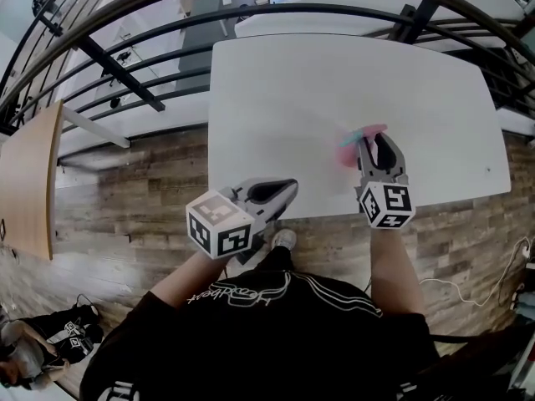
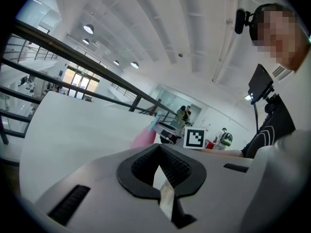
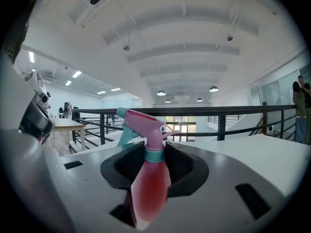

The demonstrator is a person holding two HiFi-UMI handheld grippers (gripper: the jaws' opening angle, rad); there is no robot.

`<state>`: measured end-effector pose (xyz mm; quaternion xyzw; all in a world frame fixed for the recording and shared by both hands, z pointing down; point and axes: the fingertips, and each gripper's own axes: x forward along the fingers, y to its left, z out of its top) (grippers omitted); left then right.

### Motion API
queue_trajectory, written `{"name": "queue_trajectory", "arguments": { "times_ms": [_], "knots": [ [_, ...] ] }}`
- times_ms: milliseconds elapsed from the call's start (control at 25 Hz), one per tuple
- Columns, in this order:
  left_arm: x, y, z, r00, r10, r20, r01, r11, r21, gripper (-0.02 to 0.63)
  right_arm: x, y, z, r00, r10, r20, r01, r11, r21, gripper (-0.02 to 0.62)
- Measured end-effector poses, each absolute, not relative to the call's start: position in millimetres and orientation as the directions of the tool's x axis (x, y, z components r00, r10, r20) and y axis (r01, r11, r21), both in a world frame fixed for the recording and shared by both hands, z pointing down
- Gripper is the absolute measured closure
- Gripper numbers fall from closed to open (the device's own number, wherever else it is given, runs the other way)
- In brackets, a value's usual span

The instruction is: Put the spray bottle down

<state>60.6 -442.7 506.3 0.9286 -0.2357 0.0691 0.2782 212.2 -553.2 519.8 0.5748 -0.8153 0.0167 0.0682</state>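
The pink spray bottle [image 1: 361, 136] with a teal trigger and collar stands upright between the jaws of my right gripper [image 1: 374, 142], over the front right part of the white table [image 1: 318, 82]. In the right gripper view the bottle [image 3: 148, 178] fills the gap and the right gripper [image 3: 146, 148] is shut on its upper body. Whether its base touches the table is hidden. My left gripper [image 1: 291, 187] hovers at the table's front edge, left of the bottle, its jaws together with nothing in them. From the left gripper [image 2: 158, 147] the bottle [image 2: 144, 139] shows beyond, to the right.
A dark metal railing [image 1: 167, 65] runs behind and to the left of the table, with a drop beyond it. A wooden tabletop [image 1: 29, 182] stands at the far left. The floor is wood planks, and a cable [image 1: 468, 295] lies at the right.
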Motion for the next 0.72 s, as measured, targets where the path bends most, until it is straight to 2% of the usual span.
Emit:
{"name": "queue_trajectory", "arguments": {
  "times_ms": [320, 480, 720],
  "knots": [
    [53.8, -437.6, 502.4, 0.879, -0.404, 0.254, -0.477, -0.735, 0.482, 0.6, 209.0, -546.5, 528.7, -0.319, -0.929, 0.187, -0.942, 0.333, 0.049, 0.46],
    [57.0, -433.6, 501.9, 0.878, -0.404, 0.257, -0.479, -0.731, 0.487, 0.6, 216.3, -537.4, 531.1, -0.301, -0.927, 0.223, -0.947, 0.318, 0.047, 0.439],
    [67.5, -408.5, 489.9, 0.889, -0.389, 0.241, -0.457, -0.747, 0.482, 0.6, 223.0, -492.4, 512.3, -0.309, -0.919, 0.243, -0.946, 0.323, 0.018, 0.434]
  ]
}}
